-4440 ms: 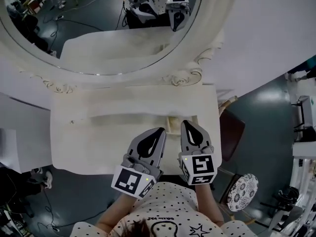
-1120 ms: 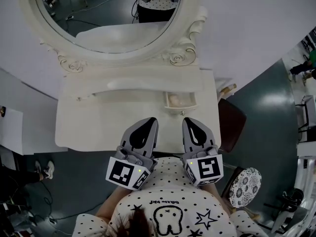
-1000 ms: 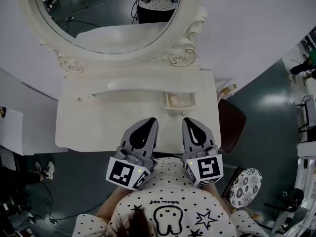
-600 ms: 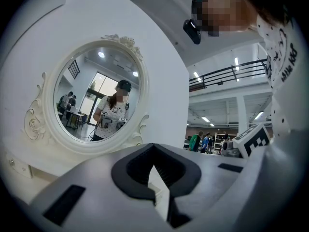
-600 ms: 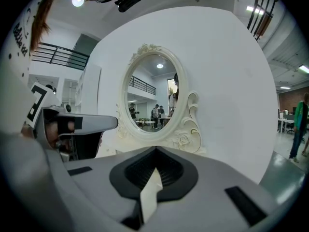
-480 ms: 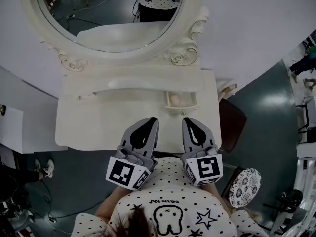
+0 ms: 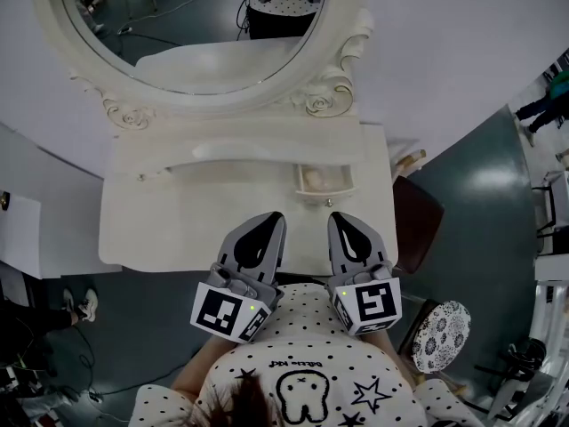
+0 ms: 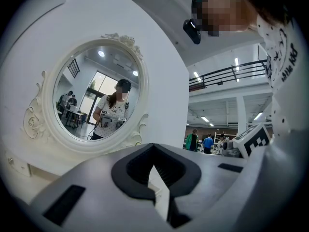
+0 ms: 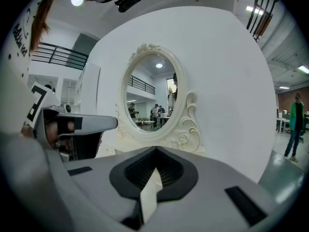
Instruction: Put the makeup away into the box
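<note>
White-painted wood fills the head view: a dressing worktop [image 7: 178, 225] with an oval mirror [image 7: 196, 25] standing at its back. The box [image 7: 324, 182] sits at the right end of the raised back ledge, open side up. Its long axis runs across the picture, parallel to the worktop's back edge, and its front faces the person. A pale shape lies inside, too small to name. I can make out no loose makeup on the bare worktop, so the putting-away looks done, or nearly.

The left tool [image 7: 271, 217] and right tool [image 7: 339, 217] hang side by side over the worktop's near edge, close to the person's body. Both point toward the box but stay well apart from it. That reads as a resting pose, not a reach.

From the left gripper view, the left tool [image 8: 153, 146] is clenched on nothing, its tips meeting, aimed level at the mirror [image 8: 96, 98]. The box does not show.

From the right gripper view, the right tool [image 9: 155, 150] is likewise clenched and empty. It faces the mirror [image 9: 152, 98], with the left tool [image 9: 82, 124] just beside it. The box is hidden below.
</note>
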The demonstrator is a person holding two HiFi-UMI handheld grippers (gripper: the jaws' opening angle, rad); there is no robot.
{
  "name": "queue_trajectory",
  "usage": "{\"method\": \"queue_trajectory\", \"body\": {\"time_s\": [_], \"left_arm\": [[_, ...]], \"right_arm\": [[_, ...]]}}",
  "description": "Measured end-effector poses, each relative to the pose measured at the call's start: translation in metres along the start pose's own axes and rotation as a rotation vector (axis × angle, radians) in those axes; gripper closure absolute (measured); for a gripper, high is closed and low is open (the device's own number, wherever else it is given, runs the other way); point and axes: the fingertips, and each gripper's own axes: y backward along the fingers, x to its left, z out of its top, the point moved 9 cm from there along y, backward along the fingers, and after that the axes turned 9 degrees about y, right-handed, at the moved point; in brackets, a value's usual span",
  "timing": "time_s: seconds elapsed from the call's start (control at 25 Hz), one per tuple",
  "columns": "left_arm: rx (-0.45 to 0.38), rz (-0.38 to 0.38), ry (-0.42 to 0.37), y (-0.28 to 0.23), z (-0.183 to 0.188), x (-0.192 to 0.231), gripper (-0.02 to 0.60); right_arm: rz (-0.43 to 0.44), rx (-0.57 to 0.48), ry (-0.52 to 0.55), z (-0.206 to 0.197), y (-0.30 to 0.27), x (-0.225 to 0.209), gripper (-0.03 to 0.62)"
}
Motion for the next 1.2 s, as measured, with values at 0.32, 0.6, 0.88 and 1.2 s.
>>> {"method": "queue_trajectory", "body": {"time_s": [0.32, 0.6, 0.88, 1.2], "left_arm": [[0.000, 0.000, 0.000, -0.0007, 0.0001, 0.0013, 0.586], [-0.004, 0.002, 0.001, 0.0013, 0.0004, 0.0018, 0.586], [-0.002, 0.003, 0.001, 0.0012, -0.0006, 0.0019, 0.586], [-0.006, -0.001, -0.003, 0.0003, 0.0003, 0.0007, 0.586]], "right_arm": [[-0.002, 0.004, 0.008, -0.0001, -0.0014, -0.0001, 0.588], [0.005, 0.005, 0.014, 0.0004, -0.0010, 0.0020, 0.588], [0.005, 0.005, 0.013, -0.0004, -0.0009, 0.0018, 0.588], [0.000, 0.000, 0.006, 0.0004, -0.0001, -0.0001, 0.588]]}}
